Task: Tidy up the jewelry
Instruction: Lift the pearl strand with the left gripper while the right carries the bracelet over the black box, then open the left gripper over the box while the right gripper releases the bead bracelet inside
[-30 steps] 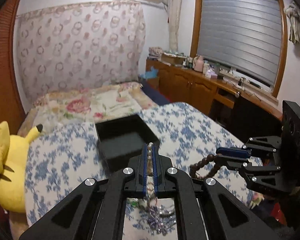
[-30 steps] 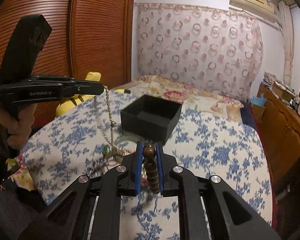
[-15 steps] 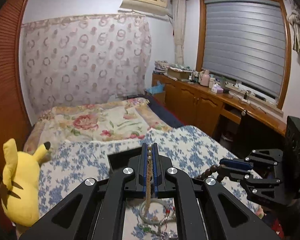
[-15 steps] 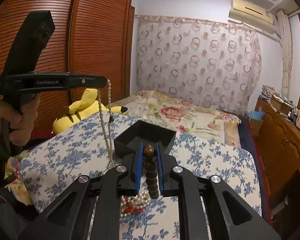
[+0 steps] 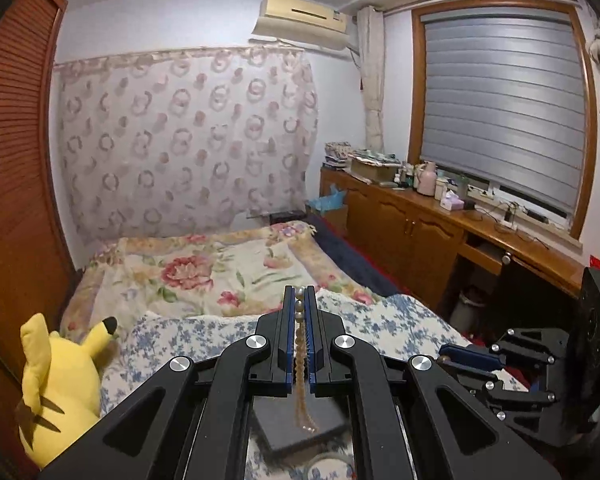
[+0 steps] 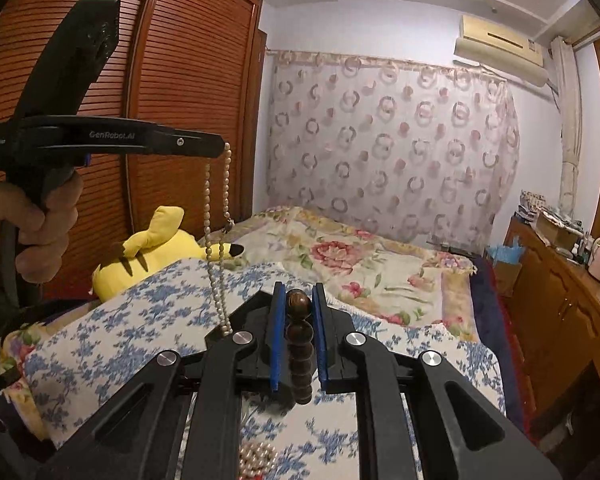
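Observation:
My left gripper [image 5: 299,300] is shut on a pearl necklace [image 5: 300,360], which hangs down over the black box [image 5: 284,420] below it. In the right wrist view the same gripper [image 6: 220,146] is raised high at the left and the necklace [image 6: 216,248] dangles from its tip. My right gripper [image 6: 298,304] is shut on a dark brown wooden bead bracelet [image 6: 299,344], which hangs between its fingers. It shows at the right of the left wrist view [image 5: 460,354]. The black box [image 6: 256,312] is mostly hidden behind the right gripper.
A blue-flowered cloth [image 6: 120,320] covers the surface. More pearls [image 6: 256,460] lie on it below the right gripper. A yellow plush toy [image 5: 60,376] sits at the left. A floral bed [image 5: 220,268] lies behind, a wooden cabinet [image 5: 420,236] at the right.
Both grippers have risen with their jewelry. The pearl necklace has lifted off the pile and hangs free. The black box has dropped low in both views.

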`<state>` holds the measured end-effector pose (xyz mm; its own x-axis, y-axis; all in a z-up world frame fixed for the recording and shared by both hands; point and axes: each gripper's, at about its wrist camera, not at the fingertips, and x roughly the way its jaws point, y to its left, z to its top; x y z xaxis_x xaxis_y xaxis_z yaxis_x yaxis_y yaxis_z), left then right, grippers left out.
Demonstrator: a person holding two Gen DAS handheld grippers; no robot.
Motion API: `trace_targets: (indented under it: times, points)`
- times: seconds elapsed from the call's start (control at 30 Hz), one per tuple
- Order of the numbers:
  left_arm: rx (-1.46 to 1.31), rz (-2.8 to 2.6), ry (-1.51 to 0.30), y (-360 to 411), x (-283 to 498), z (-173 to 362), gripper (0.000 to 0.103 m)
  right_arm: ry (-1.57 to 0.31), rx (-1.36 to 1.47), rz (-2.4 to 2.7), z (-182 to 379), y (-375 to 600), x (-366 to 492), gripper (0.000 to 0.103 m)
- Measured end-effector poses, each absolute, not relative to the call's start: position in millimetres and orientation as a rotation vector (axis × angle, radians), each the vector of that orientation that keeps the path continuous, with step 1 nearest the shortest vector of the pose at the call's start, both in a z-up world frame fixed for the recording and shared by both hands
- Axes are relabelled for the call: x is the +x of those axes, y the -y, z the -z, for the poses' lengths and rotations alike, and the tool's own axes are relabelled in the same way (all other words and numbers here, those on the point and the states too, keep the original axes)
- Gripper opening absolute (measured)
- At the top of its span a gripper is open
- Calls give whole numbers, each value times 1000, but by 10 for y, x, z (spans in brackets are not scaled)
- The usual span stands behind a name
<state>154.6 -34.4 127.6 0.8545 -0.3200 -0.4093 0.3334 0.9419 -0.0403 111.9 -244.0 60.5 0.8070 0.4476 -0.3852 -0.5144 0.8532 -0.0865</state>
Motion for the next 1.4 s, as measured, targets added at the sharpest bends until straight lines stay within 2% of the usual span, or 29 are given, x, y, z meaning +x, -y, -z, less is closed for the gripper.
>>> trace_targets:
  times: [0.17,0.6,1.03,1.3,1.37,1.4]
  points:
    - [30,335,-457,357,1740,-1161,4,-361,-184,-522,-607,2392,1277,15]
    - [1,330,-647,305,2061,-151,4,-431,-203,-556,-282,2065,1816,15]
    - [4,334,-672,212,1819,87,5,-592,-199,-543,252,1902,2193,15]
    - [10,339,-673,172,1579,172,31,-595,-213,-546,260,1916,2123,16]
    - [14,342,-675,169,1505,217,35,-587,-214,-544,235,1938,2071,24]
    - [14,343,-677,159,1469,247,40,-584,-211,-543,225,1955,2047,23]
